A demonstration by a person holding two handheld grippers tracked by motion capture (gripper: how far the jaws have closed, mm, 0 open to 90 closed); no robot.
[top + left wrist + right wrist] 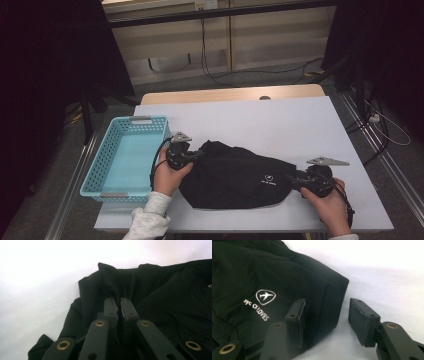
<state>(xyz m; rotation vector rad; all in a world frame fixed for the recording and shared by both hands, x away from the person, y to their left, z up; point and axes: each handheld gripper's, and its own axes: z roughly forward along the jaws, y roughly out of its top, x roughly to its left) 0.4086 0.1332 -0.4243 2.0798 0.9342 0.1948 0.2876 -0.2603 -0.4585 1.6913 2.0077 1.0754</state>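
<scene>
White covering lies over the table (280, 125), whose wooden edge shows at the far side, and behind it I see a pale wall, dark curtains on both sides and some cables on the grey floor. On the near half of the table lies a black garment (235, 175), crumpled in a loose heap, with a small white logo of an airplane and some letters on its right part. A light blue plastic basket (107, 165) stands at the left edge of the table, just beside the garment, and nothing is inside it. The left gripper (119, 305) has its jaws pressed together on a raised fold at the left end of the garment, so this end is already taken. The right gripper (325, 320) is at the right end with its jaws apart: one jaw rests over the cloth, the other is over the bare table, and the corner of the garment is between them but not yet pinched. I judge that the work is at the beginning: the garment is neither spread nor folded, and it is not in the basket. What remains, I think, is to close the right gripper on the corner, then lift or arrange the cloth.
</scene>
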